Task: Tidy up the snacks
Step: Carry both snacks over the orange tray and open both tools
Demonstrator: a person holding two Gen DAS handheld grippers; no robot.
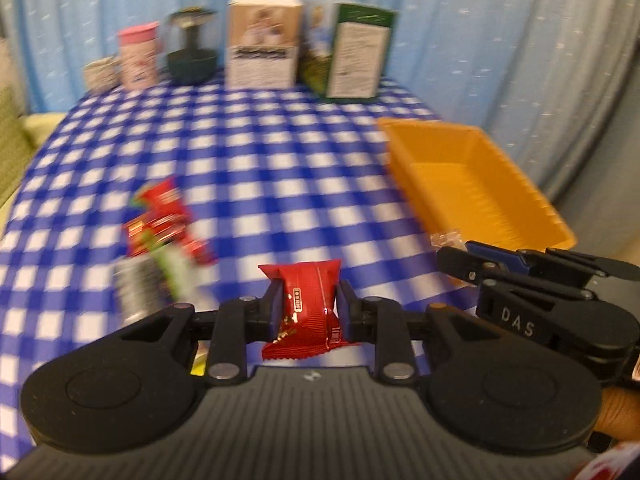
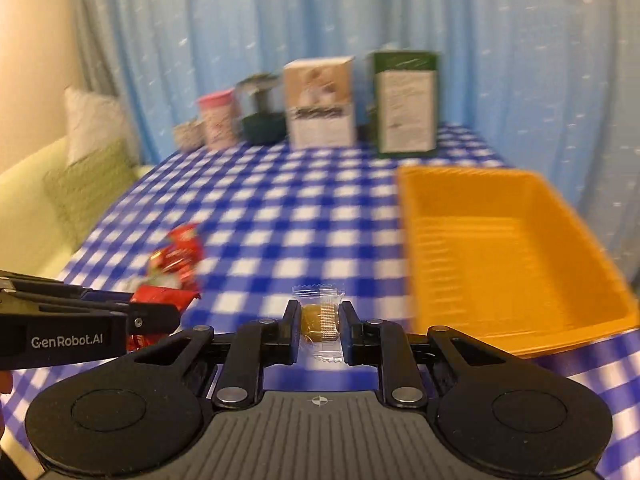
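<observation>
Soft even indoor light, heavy motion blur, fisheye-bowed edges.

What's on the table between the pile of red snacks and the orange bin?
Only bare checkered tablecloth. The right wrist view shows nothing lying between the red snack pile and the orange bin.

At the far edge of the checked tablecloth (image 2: pixel 280 216) stand a small patterned cup (image 2: pixel 187 135), a pink cup (image 2: pixel 218 120), a dark jar (image 2: pixel 262 114), a tan box (image 2: pixel 320 104) and a green box (image 2: pixel 406 104). Blue curtain (image 2: pixel 280 20) behind; sofa (image 2: pixel 48 200) at left.
</observation>
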